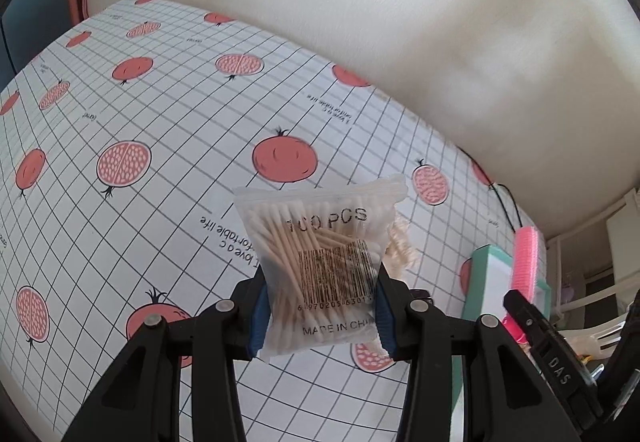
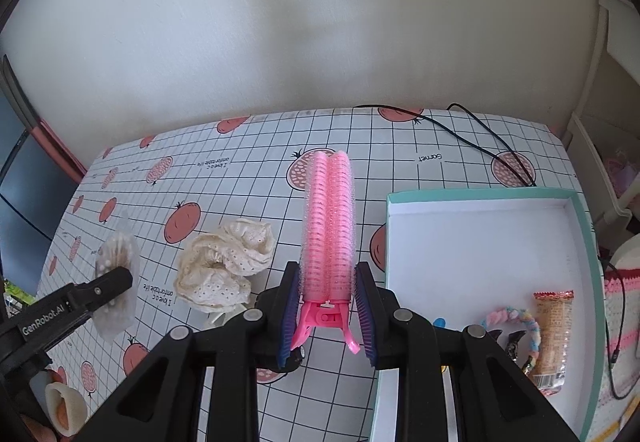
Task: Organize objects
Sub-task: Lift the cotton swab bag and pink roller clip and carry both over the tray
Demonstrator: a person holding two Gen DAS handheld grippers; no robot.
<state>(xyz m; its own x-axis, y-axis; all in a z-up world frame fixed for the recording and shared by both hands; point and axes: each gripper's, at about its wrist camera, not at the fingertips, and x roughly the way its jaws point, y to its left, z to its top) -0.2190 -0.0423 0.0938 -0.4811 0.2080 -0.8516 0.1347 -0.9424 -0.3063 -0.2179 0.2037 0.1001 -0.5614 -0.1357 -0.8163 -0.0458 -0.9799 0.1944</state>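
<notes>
**A table at home, by the look of it**

I read this as a home. The tablecloth point(image 2: 280, 146) is a pomegranate-print grid, backed by a plain cream wall point(image 2: 320, 22) at twelve o'clock. White plastic shelving point(image 2: 616, 54) stands at three o'clock, and a crocheted piece point(image 2: 622, 306) lies below it.

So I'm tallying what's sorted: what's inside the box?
In the box: a snack packet, a pastel scrunchie and a dark clip. The right gripper covers its near corner.
</notes>
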